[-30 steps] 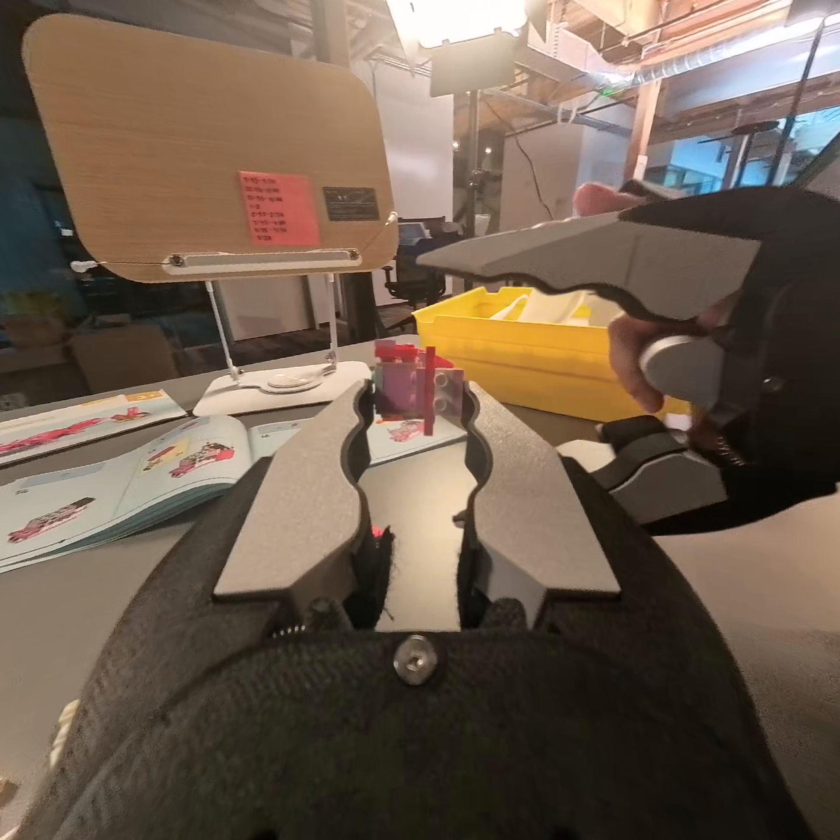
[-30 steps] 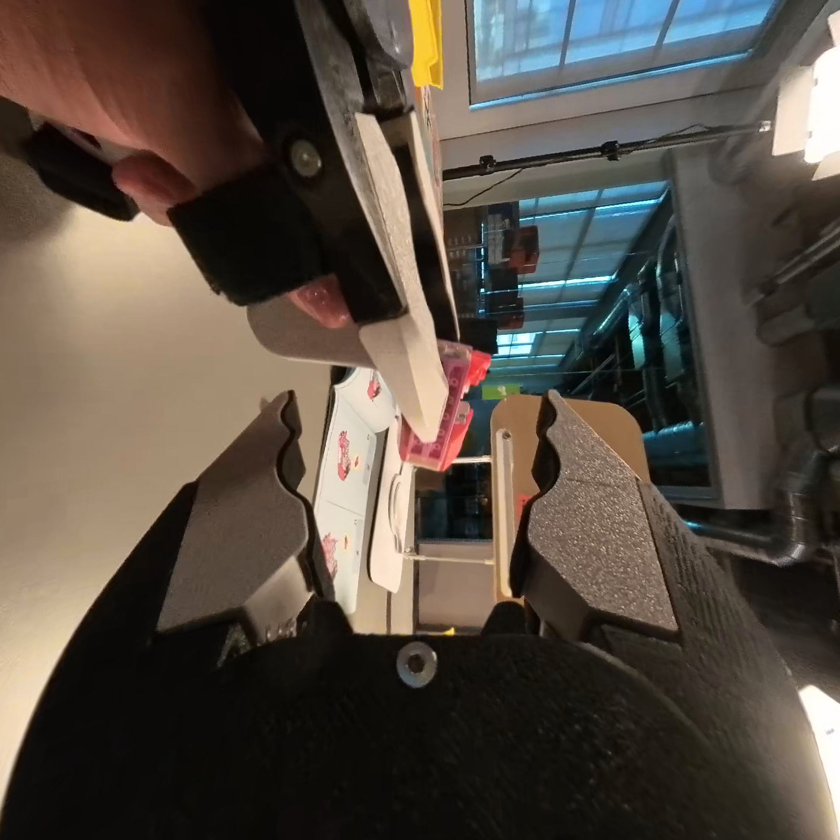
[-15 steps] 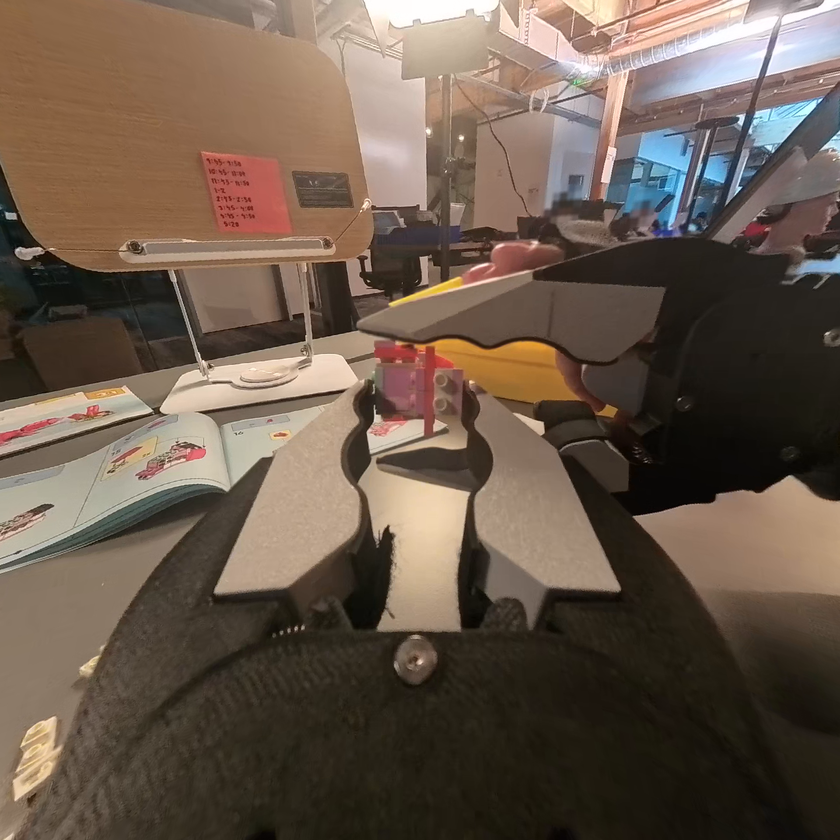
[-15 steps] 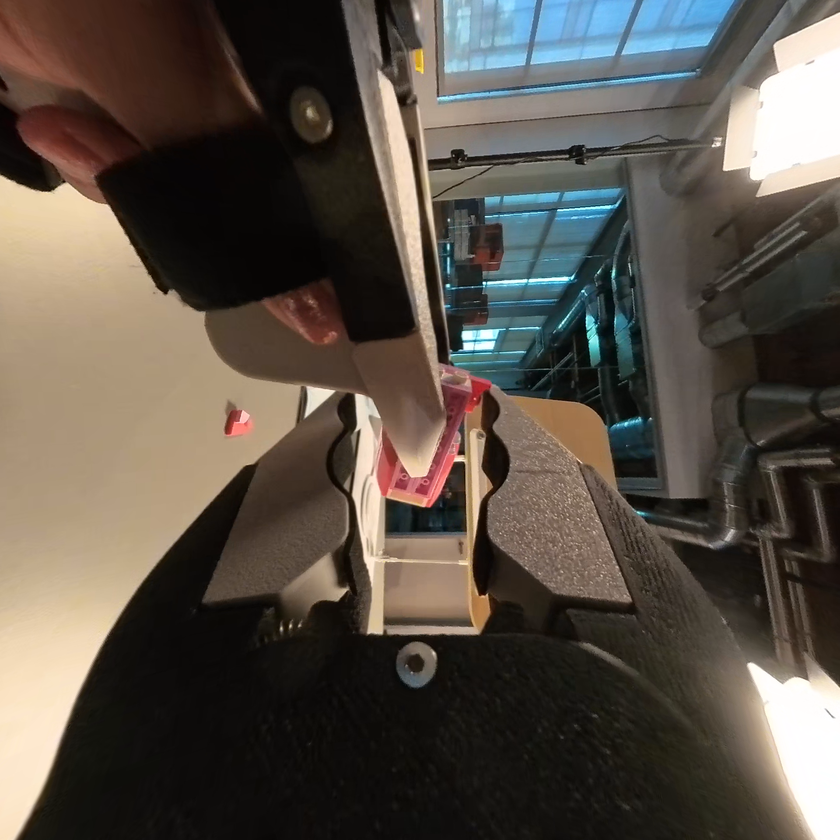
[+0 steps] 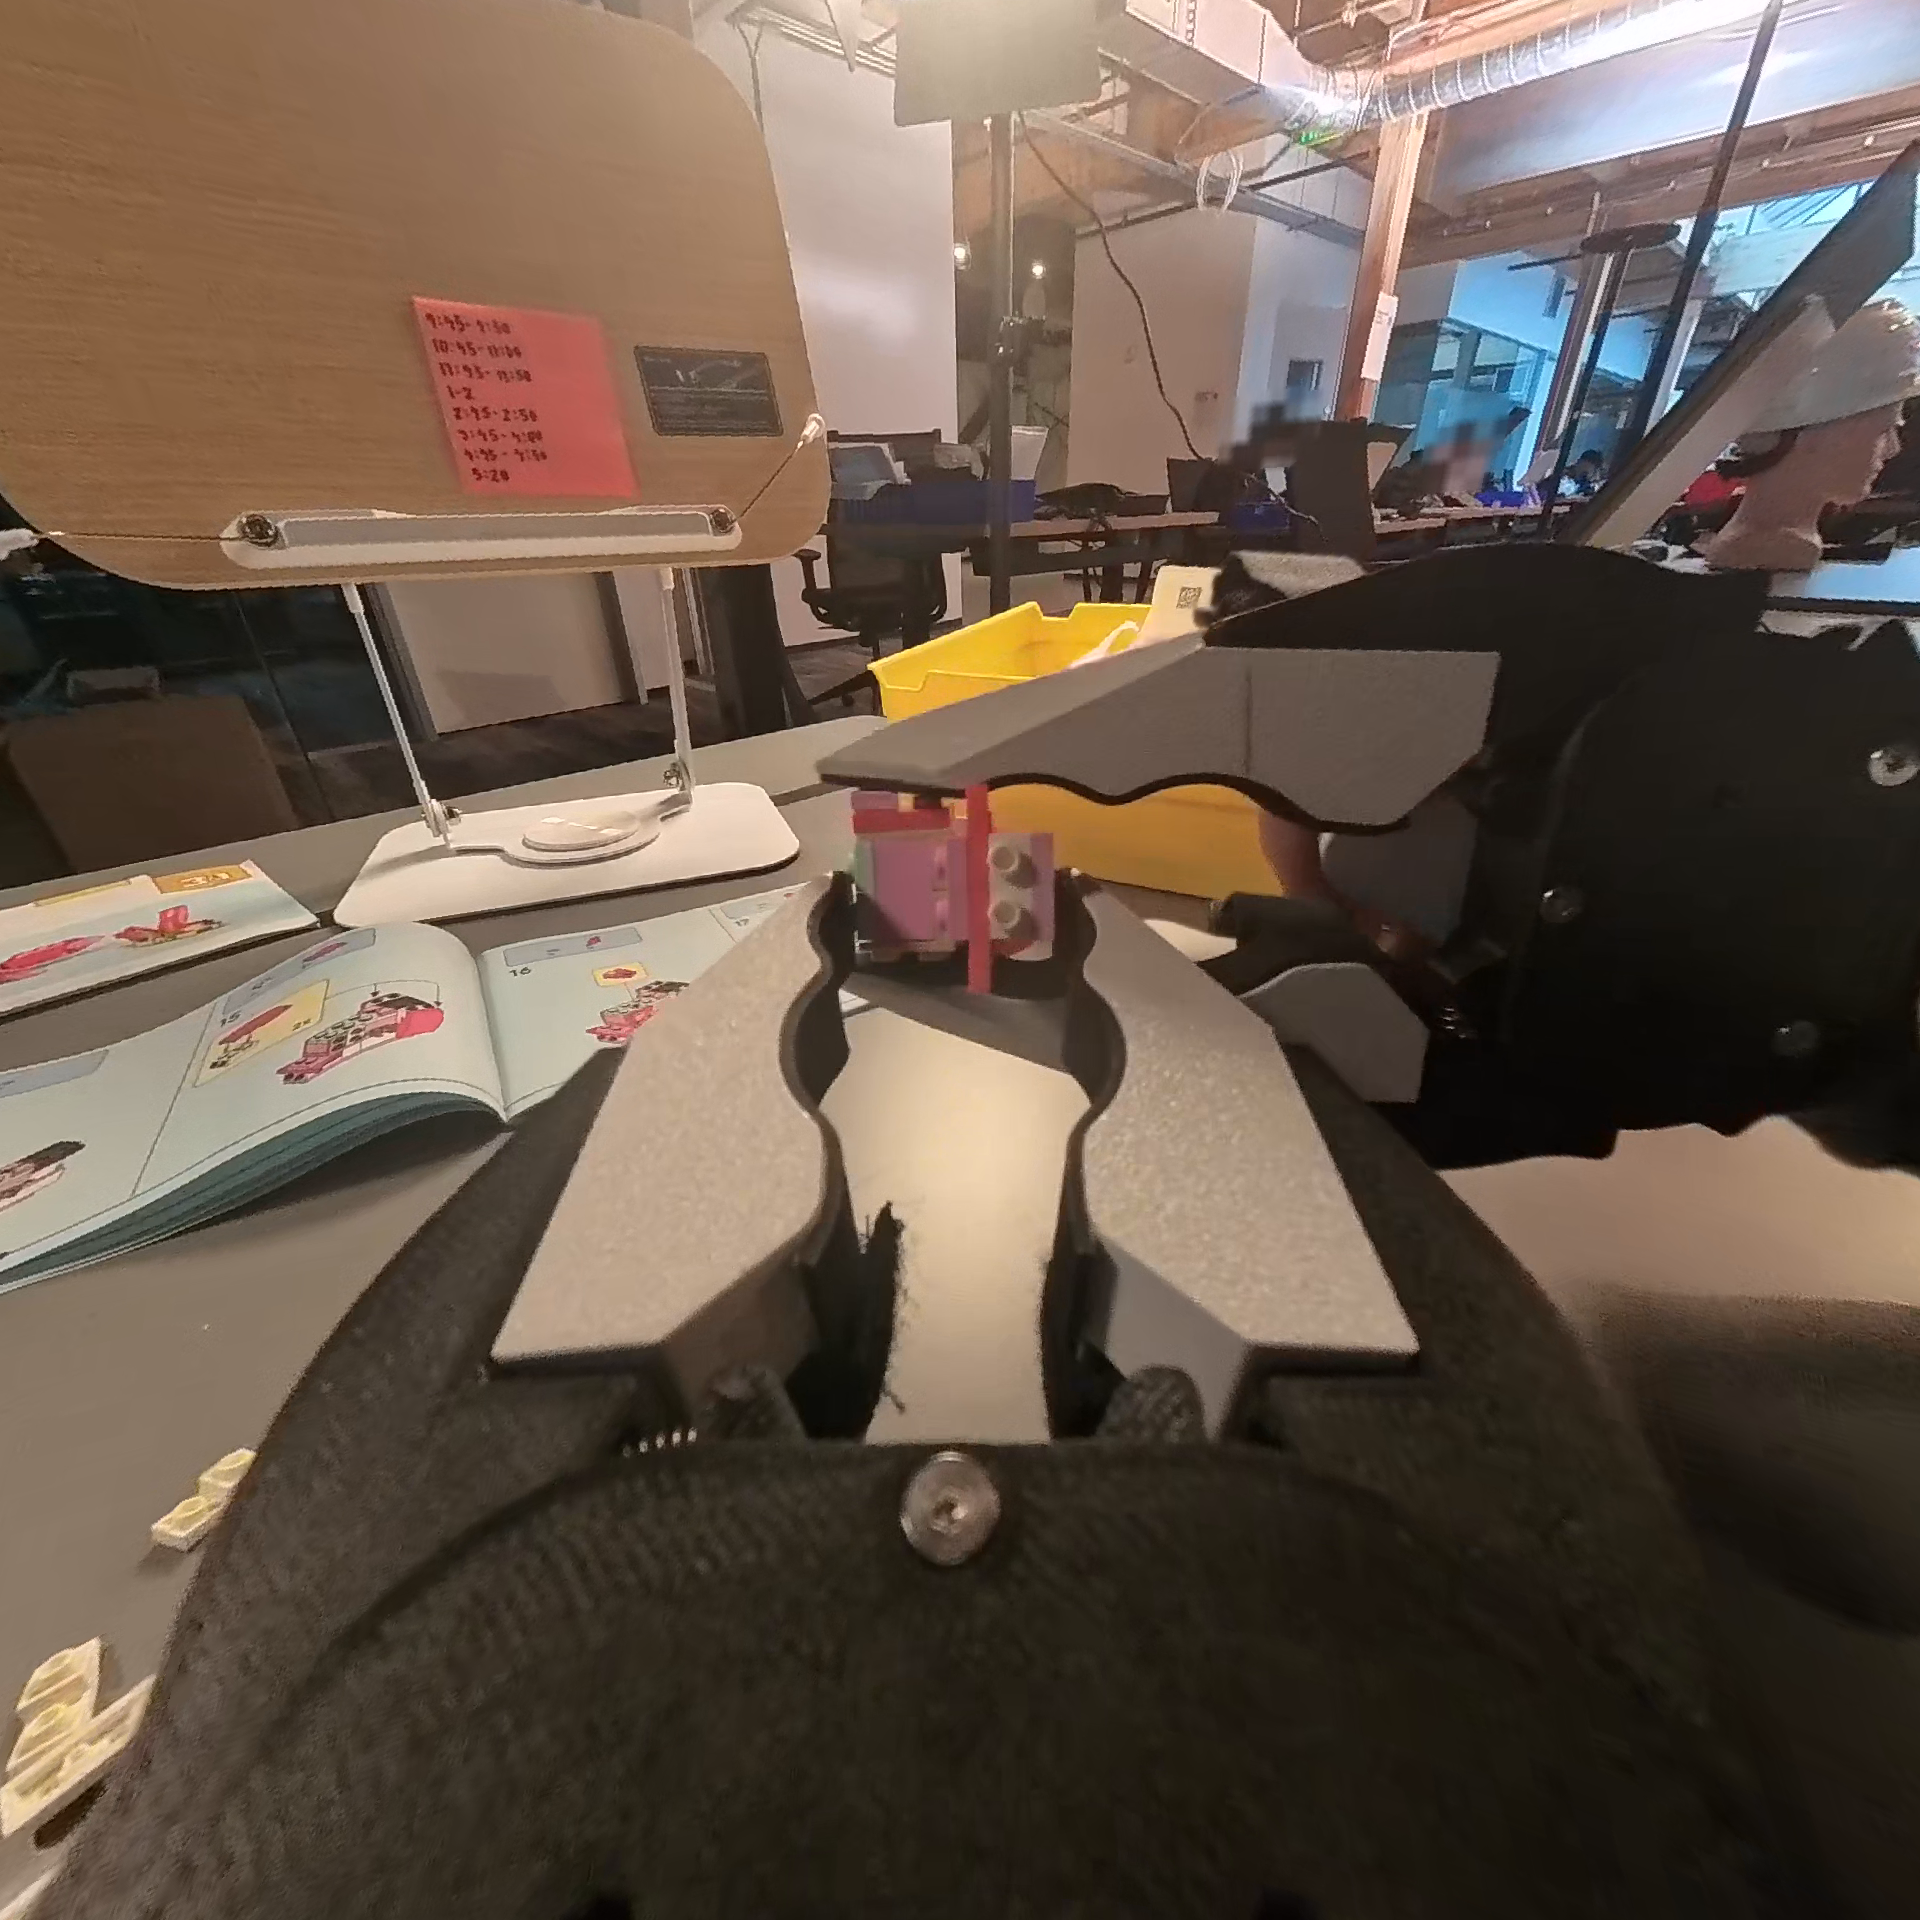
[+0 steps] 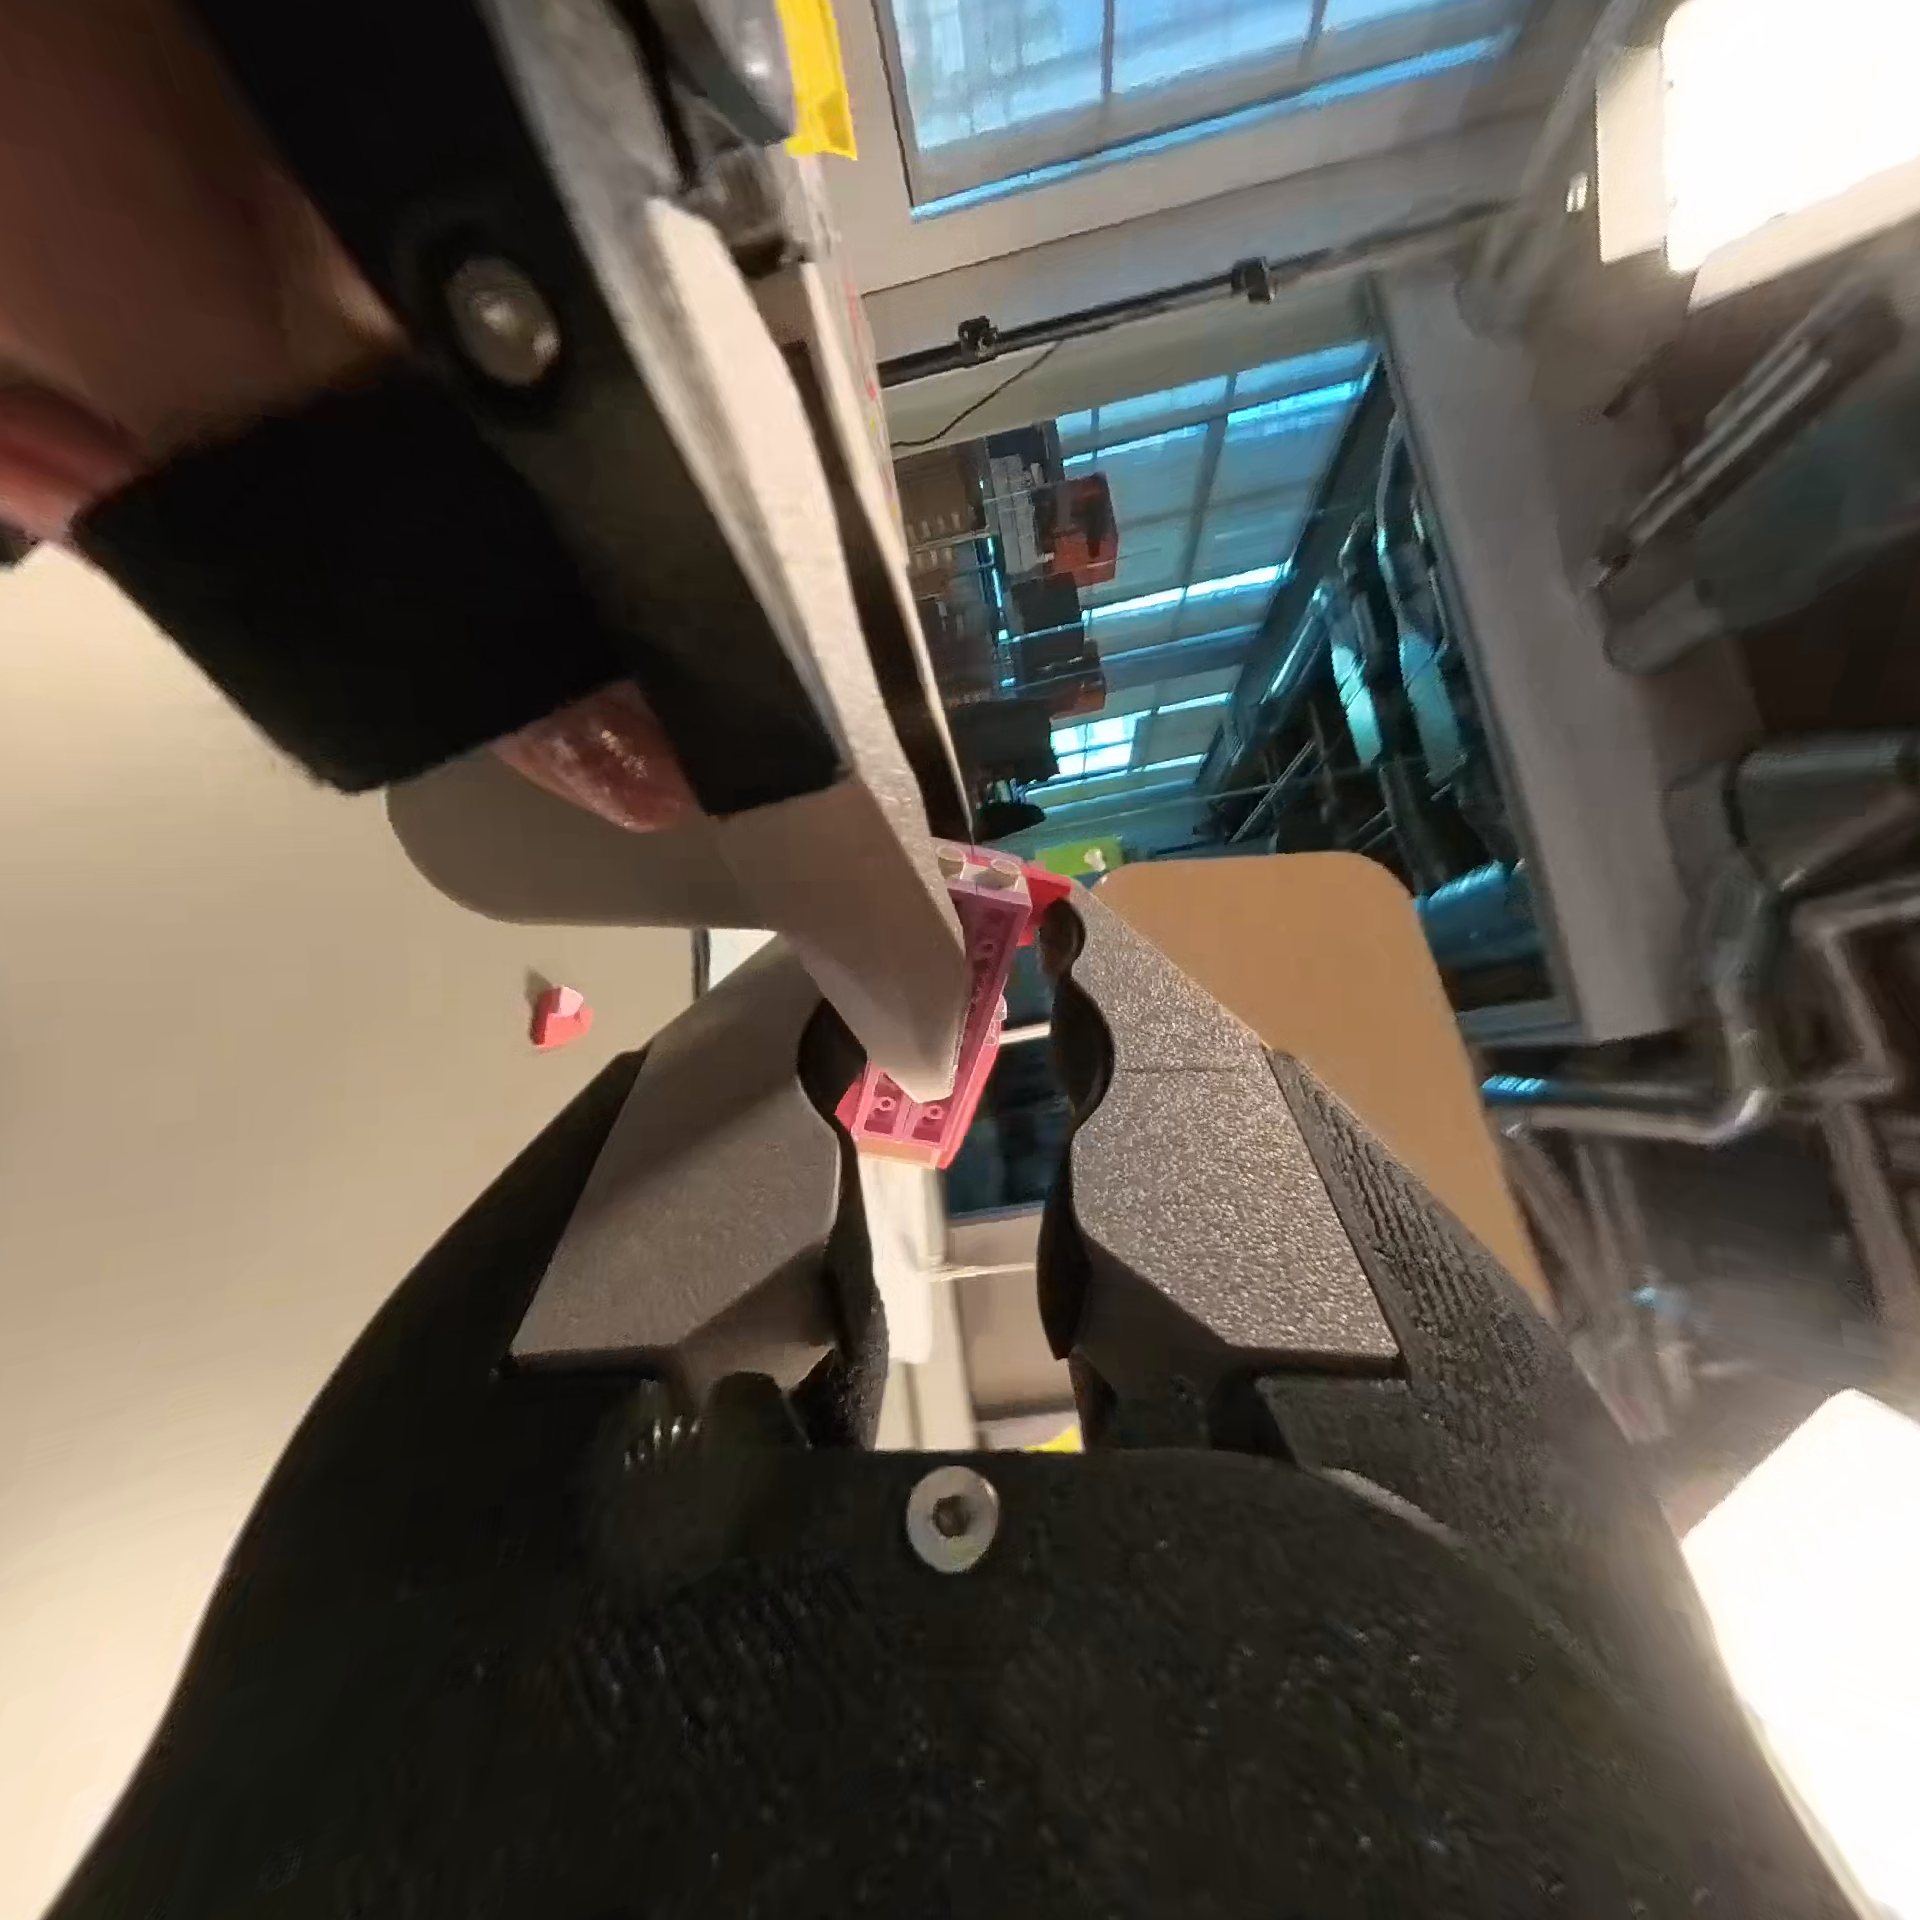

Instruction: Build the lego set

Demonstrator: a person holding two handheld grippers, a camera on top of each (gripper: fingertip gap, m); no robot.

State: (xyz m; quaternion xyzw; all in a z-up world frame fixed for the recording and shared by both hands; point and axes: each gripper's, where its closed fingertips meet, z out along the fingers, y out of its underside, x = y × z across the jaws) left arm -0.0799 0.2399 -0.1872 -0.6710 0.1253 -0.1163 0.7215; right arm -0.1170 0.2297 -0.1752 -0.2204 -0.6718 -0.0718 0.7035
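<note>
My left gripper (image 5: 956,920) is shut on a small brick assembly (image 5: 914,883) of pink, purple and red parts, and holds it above the grey table (image 5: 260,1351). My right gripper (image 6: 935,966) comes in from the right, turned on its side. Its upper finger (image 5: 1143,727) lies on top of the assembly, and its lower finger (image 5: 1330,1013) reaches under it, with the tip hidden behind my left finger. In the right wrist view the assembly (image 6: 987,935) sits between my own pads, with the red top against one pad. The left gripper's pale finger (image 6: 862,935) covers part of the assembly.
An open instruction booklet (image 5: 312,1049) lies to the left, with a wooden book stand (image 5: 364,260) behind it. A yellow bin (image 5: 987,675) stands behind the grippers. Small cream bricks (image 5: 62,1714) lie at the near left. A loose red piece (image 6: 559,1016) lies on the table. My two grippers' fingertips are within a few centimetres of each other.
My right gripper has moved in over the assembly, and its fingers have come together from wide open onto the assembly's top and underside. My left gripper has kept its hold.
</note>
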